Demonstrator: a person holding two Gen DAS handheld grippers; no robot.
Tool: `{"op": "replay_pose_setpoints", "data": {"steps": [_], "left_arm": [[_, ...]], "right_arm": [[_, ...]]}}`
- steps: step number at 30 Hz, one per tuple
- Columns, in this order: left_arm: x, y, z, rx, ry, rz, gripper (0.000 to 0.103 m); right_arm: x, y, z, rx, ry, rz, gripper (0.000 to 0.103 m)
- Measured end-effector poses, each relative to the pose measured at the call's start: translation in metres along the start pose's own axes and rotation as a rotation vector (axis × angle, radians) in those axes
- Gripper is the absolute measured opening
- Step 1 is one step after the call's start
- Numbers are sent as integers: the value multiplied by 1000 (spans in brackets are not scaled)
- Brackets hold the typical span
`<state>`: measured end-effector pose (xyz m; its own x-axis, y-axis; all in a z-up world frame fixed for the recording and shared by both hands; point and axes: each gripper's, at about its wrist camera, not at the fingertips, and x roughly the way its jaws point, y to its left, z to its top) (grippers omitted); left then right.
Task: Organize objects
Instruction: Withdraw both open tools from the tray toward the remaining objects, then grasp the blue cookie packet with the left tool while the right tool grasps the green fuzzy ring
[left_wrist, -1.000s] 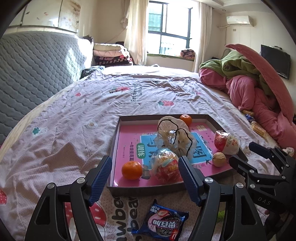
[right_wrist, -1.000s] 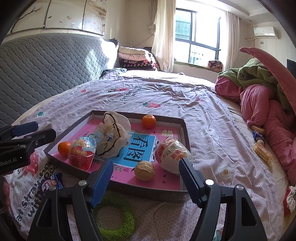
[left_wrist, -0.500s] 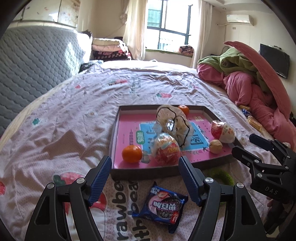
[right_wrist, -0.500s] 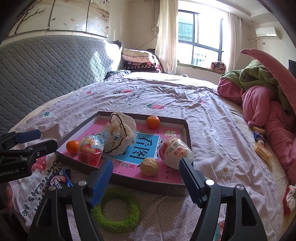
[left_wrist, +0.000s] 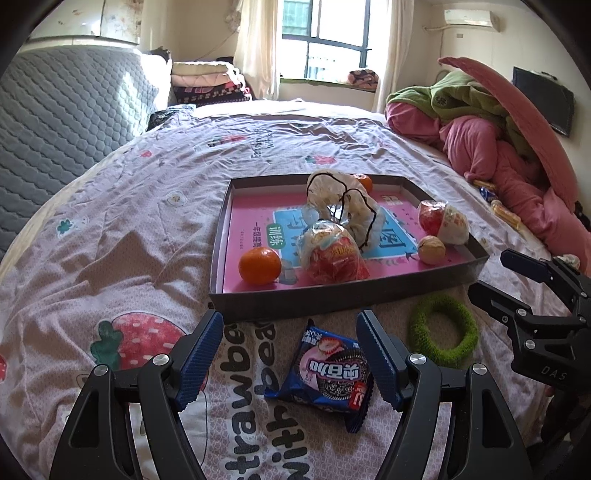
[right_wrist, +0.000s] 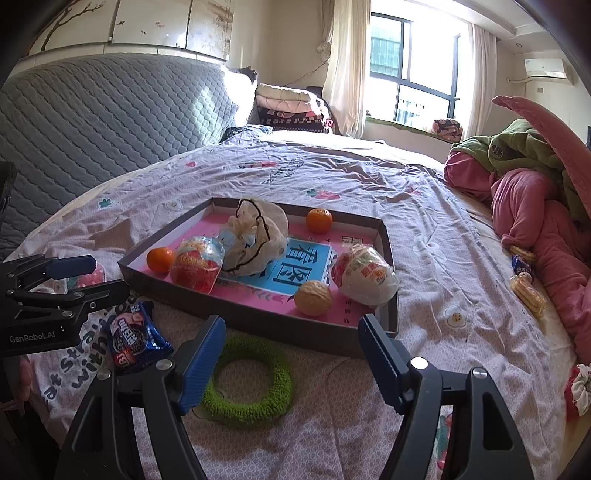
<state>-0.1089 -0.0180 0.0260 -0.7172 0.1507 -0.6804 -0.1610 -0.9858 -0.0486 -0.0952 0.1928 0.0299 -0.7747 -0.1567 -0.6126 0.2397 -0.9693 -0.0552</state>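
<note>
Left gripper (left_wrist: 290, 354): seen at the bottom centre of the left wrist view, jaws spread wide and nothing grasped; the blue pads were held apart above the bedspread.
Cookie packet (left_wrist: 327, 374): a blue wrapped snack, lay flat on the bedspread in the lower centre of the left wrist view, between the two left fingers but not pressed by either; in the right wrist view it was found at the lower left, just beside the tray's near corner.
Right gripper (right_wrist: 291, 354): seen at the bottom centre of the right wrist view, jaws released and empty.
Green ring (right_wrist: 249, 380): a fuzzy loop, lay on the bedspread in the lower centre of the right wrist view, partly hidden behind the left-hand finger, just in front of the tray.
Tray (left_wrist: 343, 301): a shallow dark-walled box with a pink and blue printed floor, placed at mid-frame on the bed.
Tray contents: two oranges (left_wrist: 259, 265), one near the front left corner and one at the back; a walnut (right_wrist: 313, 297); a red-and-white wrapped snack (right_wrist: 364, 277); a red wrapped snack (left_wrist: 334, 253); a crumpled white bag (left_wrist: 345, 206) with a black cord.
Bedspread (left_wrist: 122, 236): pale pink, printed with strawberries and lettering.
Pink and green bedding (right_wrist: 532, 192): heaped at the right edge of the frame.
</note>
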Motion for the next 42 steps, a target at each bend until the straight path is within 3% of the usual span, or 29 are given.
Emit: {"op": "replay_pose_setpoints", "data": {"steps": [19, 35, 37, 39, 42], "left_arm": [[-4, -20, -31, 147, 18, -58, 76], [39, -29, -38, 167, 106, -22, 76], [41, -29, -39, 167, 103, -17, 76], [44, -29, -38, 159, 101, -19, 76], [46, -29, -37, 152, 99, -21, 74]], "right_arm": [[9, -5, -19, -23, 70, -26, 74], [34, 1, -28, -45, 157, -17, 74], [39, 2, -29, -42, 172, -9, 70], [42, 1, -30, -32, 181, 4, 57], [48, 4, -31, -36, 198, 10, 49]]}}
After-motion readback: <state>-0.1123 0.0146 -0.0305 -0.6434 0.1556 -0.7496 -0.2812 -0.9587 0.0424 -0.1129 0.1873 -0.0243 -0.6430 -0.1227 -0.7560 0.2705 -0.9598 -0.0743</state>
